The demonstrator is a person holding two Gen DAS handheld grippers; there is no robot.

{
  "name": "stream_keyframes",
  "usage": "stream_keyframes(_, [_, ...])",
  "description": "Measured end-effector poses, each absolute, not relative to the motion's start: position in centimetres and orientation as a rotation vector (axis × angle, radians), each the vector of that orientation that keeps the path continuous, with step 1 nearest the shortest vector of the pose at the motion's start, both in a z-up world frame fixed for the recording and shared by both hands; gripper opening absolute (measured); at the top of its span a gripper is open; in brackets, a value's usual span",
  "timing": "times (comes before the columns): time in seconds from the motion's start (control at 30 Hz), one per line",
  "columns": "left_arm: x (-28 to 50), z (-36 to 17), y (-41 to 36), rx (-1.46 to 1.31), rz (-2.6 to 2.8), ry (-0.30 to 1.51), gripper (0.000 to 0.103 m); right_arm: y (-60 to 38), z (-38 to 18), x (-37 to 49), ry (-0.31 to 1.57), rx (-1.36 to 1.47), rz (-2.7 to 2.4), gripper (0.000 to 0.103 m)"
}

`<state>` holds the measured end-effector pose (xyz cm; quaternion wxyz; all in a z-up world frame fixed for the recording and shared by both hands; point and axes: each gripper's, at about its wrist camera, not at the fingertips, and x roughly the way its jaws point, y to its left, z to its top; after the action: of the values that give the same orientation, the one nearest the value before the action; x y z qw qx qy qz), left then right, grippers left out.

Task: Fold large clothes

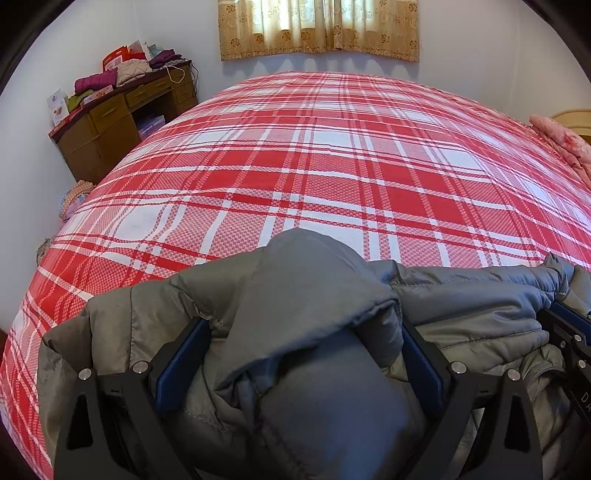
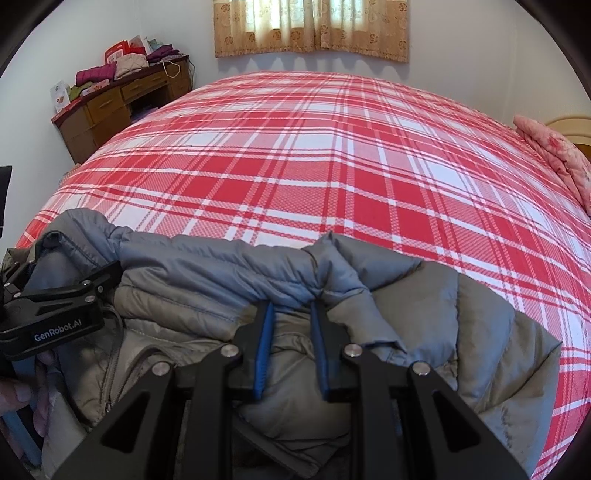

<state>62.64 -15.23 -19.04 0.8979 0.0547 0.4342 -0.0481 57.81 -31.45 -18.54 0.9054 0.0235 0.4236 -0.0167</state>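
Note:
A grey puffer jacket (image 1: 303, 387) lies bunched at the near edge of a bed with a red and white plaid cover (image 1: 314, 166). My left gripper (image 1: 303, 328) has its jaws wide around a thick fold of the jacket, and both blue pads press into the fabric. My right gripper (image 2: 291, 306) is shut on a thin ridge of the jacket (image 2: 229, 273) at its fingertips. The two grippers hold the same upper edge, side by side. The left gripper (image 2: 59, 269) shows at the left of the right wrist view, with a hand (image 2: 22, 398) below it.
A wooden desk (image 1: 110, 122) piled with folded clothes and boxes stands at the back left wall. A pink quilt (image 1: 561, 144) lies at the bed's right side by a pale headboard (image 2: 569, 129). A curtain (image 1: 317, 29) hangs on the far wall.

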Motion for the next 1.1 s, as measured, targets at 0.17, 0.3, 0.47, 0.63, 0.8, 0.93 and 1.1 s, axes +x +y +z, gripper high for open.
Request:
stream_keyframes(0.17, [62.6,-19.1,-15.3,0.118,-0.095,0.900,0.099,-31.4,-18.6,57.9,0.879,0.039,-0.040,0.023])
stream_keyframes(0.3, [62.7,-19.0,-15.4,0.121,-0.092,0.900,0.099,-31.2,-18.6,57.9,0.880,0.035,-0.043,0.023])
stream_keyframes(0.47, [62.7,-19.0,-15.4,0.124,-0.089,0.900,0.099,-31.2,-18.7,57.9,0.881,0.029,-0.045,0.023])
stream_keyframes(0.63, [62.6,-19.0,-15.4,0.128,-0.087,0.901,0.099,-31.0,-18.7,58.0,0.885,0.014,-0.053,0.023])
stream_keyframes(0.8, [63.0,-19.0,-15.7,0.145,-0.069,0.912,0.102,-30.8,-18.6,58.2,0.892,-0.004,-0.057,0.024])
stream_keyframes(0.93, [62.4,-16.1,-14.4,0.154,-0.074,0.903,0.102,-32.3,-16.9,57.7,0.944,0.021,0.032,0.028])
stream_keyframes(1.1, [54.8,-8.6,-9.5,0.150,-0.127,0.715,0.102,-35.2,-12.0,50.3,0.826,0.055,0.025,0.081])
